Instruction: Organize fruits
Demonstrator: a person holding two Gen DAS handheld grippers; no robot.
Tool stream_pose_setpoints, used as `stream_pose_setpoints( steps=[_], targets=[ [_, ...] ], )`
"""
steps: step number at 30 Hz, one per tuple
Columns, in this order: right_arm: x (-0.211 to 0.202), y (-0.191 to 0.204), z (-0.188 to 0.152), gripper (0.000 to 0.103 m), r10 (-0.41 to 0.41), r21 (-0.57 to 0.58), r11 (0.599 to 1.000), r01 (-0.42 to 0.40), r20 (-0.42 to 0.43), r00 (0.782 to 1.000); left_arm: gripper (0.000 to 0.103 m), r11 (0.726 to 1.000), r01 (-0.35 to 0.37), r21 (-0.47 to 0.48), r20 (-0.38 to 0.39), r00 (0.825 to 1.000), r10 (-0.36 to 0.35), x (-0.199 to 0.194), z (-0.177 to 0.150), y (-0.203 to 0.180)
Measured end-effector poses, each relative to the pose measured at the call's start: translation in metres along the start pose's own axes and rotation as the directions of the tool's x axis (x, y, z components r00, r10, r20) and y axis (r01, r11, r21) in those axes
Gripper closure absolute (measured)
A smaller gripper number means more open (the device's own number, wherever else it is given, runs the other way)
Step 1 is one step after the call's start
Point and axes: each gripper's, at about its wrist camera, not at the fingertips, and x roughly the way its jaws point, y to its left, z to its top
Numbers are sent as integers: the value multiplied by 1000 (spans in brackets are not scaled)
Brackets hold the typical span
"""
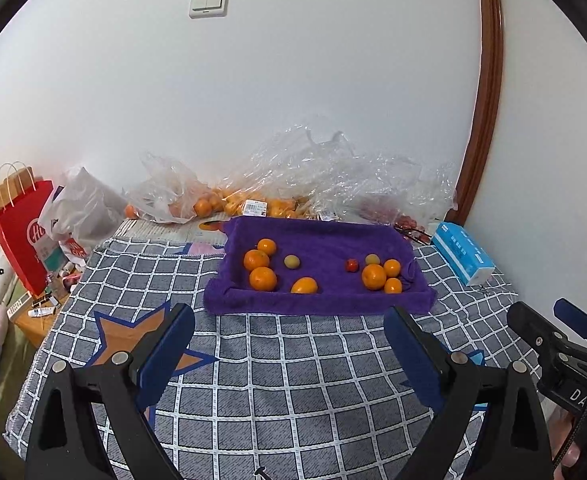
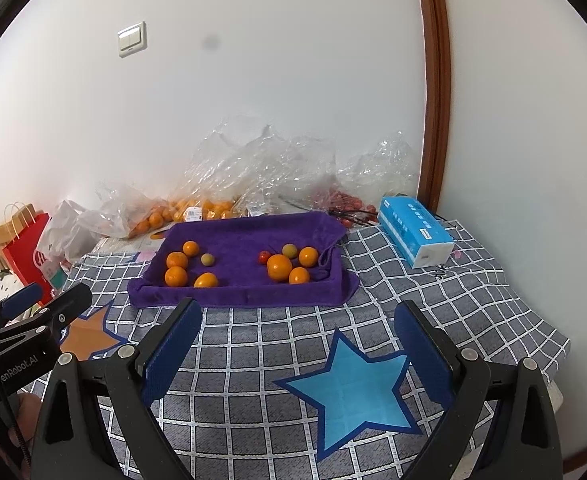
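Note:
A purple towel-lined tray (image 1: 317, 302) (image 2: 237, 294) lies on the checked cloth ahead of both grippers. On its left lie several oranges (image 1: 262, 279) (image 2: 176, 276) and a yellow-green fruit (image 1: 291, 261) (image 2: 207, 259). Its right side holds oranges (image 1: 374, 276) (image 2: 279, 267), a small red tomato (image 1: 351, 265) (image 2: 264, 257) and another yellow-green fruit (image 1: 372, 259) (image 2: 289, 250). My left gripper (image 1: 289, 354) is open and holds nothing, short of the tray's near edge. My right gripper (image 2: 297, 350) is open too, over the cloth near a blue star. Each gripper shows at the edge of the other's view.
Clear plastic bags (image 1: 253, 192) (image 2: 197, 208) with more oranges and red fruit lie against the wall behind the tray. A blue tissue pack (image 1: 463, 252) (image 2: 415, 234) sits to the tray's right. A red paper bag (image 1: 21, 236) stands at the left, off the table.

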Motion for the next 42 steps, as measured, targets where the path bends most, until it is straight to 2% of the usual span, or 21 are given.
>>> stream_pose_setpoints(
  steps=[42],
  targets=[
    [-6,5,-3,7,7,-12,1000,-7,6,1000,7,1000,-1,-10,1,1000,1,-6,0,1]
  ],
)
